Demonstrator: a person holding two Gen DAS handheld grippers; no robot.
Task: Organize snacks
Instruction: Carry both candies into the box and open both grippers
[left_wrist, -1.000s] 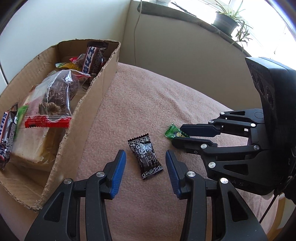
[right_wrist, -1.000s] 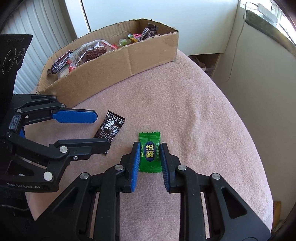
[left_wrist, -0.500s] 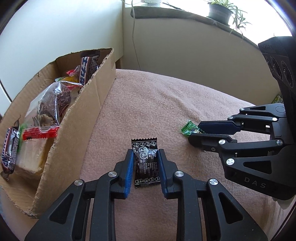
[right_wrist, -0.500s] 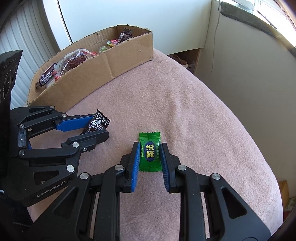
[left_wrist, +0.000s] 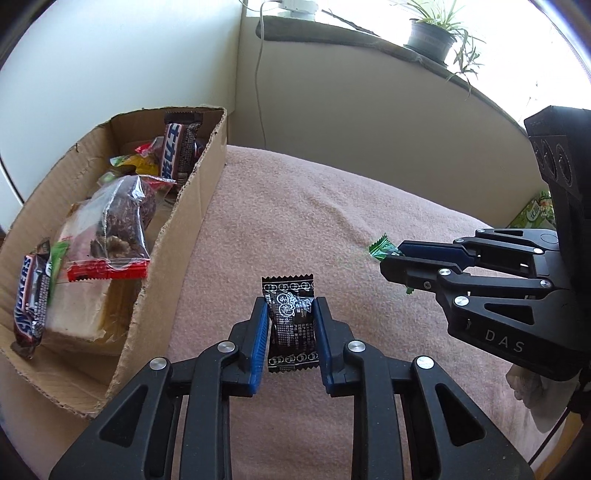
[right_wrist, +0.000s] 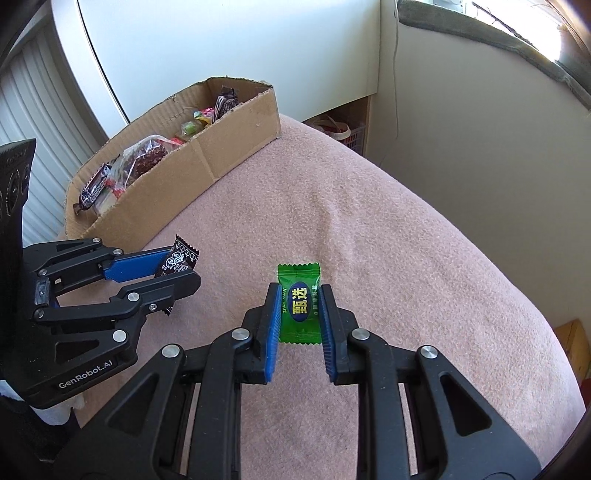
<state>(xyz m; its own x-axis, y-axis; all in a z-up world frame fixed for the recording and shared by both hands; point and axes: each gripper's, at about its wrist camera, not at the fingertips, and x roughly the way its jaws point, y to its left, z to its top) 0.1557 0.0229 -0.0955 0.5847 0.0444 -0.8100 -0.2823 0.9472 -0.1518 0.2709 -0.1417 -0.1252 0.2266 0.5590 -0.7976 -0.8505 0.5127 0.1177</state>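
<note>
Most snacks already sit in the cardboard box (left_wrist: 177, 236). 2 left: left tool (left_wrist: 291, 332) clamped on black candy (left_wrist: 291, 325), right tool (right_wrist: 299, 317) clamped on green candy (right_wrist: 299, 302), both above the pink blanket (right_wrist: 406, 258). Each wrapper's long axis runs fwd along its tool's fingers.

Open pink blanket (right_wrist: 388, 229) ahead of both grippers, cardboard box (left_wrist: 184, 236) wall blocking the left side, its open top crowded with snacks (left_wrist: 114, 218), beige wall (right_wrist: 480, 140) right

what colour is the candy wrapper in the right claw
Green, with a dark blue oval bearing yellow characters; the candy wrapper shows best in the right wrist view.
</note>
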